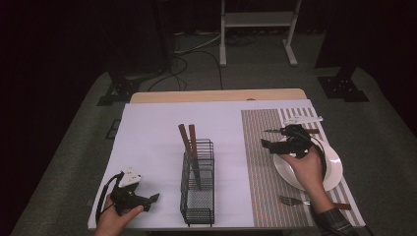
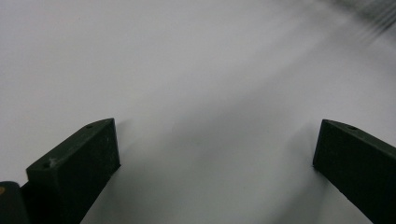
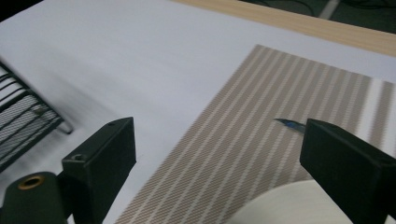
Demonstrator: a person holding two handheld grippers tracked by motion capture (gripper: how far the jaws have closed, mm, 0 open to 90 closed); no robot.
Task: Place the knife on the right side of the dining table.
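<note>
A black wire basket [image 1: 199, 196] stands mid-table on the white sheet, with two brown-handled utensils [image 1: 189, 137] upright in it. To the right, a white plate [image 1: 334, 167] rests on a striped placemat [image 1: 260, 172]. A fork [image 1: 290, 200] lies at the mat's near edge and a knife [image 1: 272, 131] lies beyond the plate. My right gripper [image 1: 267, 145] hovers open over the plate's left rim; its own view [image 3: 217, 135] shows the plate rim [image 3: 280, 205], the knife tip [image 3: 287, 123] and the basket [image 3: 23, 126]. My left gripper [image 1: 152, 199] is open and empty near the front left, over bare white sheet [image 2: 217, 140].
The wooden table edge [image 1: 216, 96] runs along the far side. On the floor beyond are cables and a white stand [image 1: 258, 29]. The white sheet [image 1: 152, 137] left of the basket is bare.
</note>
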